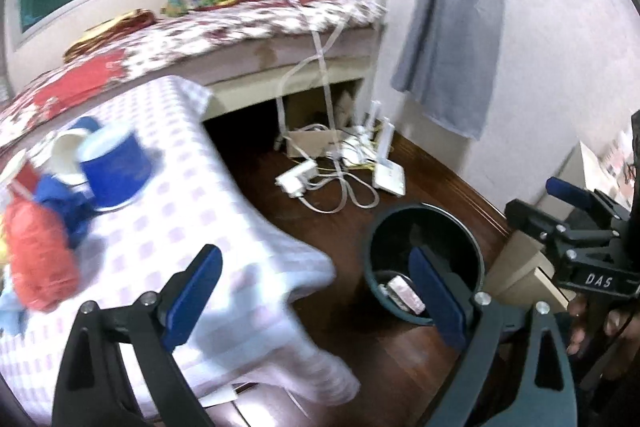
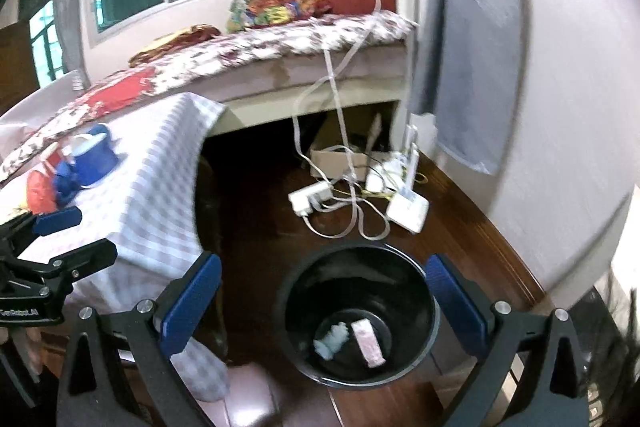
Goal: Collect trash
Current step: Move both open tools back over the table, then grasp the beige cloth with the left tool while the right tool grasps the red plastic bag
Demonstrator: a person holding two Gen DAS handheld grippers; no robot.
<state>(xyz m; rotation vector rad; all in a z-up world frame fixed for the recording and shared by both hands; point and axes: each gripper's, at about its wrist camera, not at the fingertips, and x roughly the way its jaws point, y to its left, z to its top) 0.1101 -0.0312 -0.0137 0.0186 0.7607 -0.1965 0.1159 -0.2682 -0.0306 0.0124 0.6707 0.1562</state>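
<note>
Both grippers hang with fingers spread wide and empty: the right gripper (image 2: 324, 303) above the black trash bin (image 2: 416, 279), the left gripper (image 1: 316, 291) beside the checkered tablecloth (image 1: 192, 211). Inside the bin lie a pink packet (image 2: 369, 343) and a white wad (image 2: 331, 339).

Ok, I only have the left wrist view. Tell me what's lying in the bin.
Observer: Two things on the bottom of the bin: a pink flat packet and a white crumpled wad.
Operator: The wad is hidden from me. Say where it sits.
Observer: Just beside the packet, towards the table.
Operator: Report the right tool.
Observer: The right tool is open and empty, framing the bin's mouth from above.
</note>
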